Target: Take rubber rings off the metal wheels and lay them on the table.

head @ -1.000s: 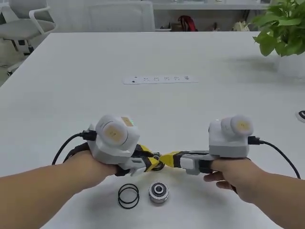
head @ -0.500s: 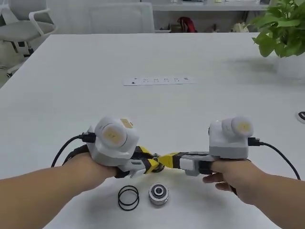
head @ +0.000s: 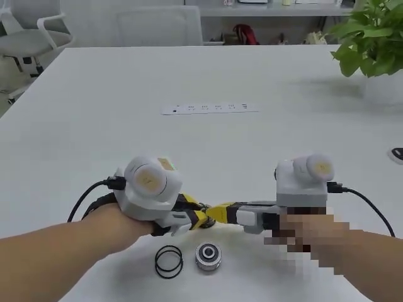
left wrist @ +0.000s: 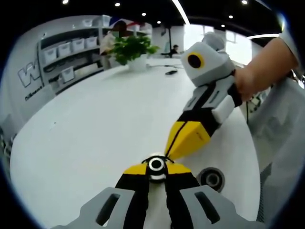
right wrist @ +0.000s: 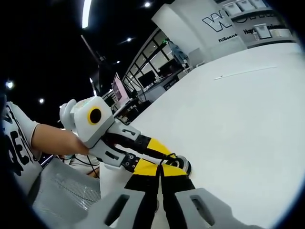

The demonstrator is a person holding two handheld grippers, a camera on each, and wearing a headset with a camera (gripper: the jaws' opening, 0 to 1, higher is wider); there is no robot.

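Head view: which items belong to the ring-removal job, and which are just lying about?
Job: left tool, right tool, held wheel between them, loose wheel, rubber rings beside it.
Lying about: power strip, potted plant, office chair.

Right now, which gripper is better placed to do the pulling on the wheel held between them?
Right. The left gripper is shut on the wheel, so it is busy holding it steady. The right gripper has its tips together right at the wheel's edge, so it looks ready to pull.
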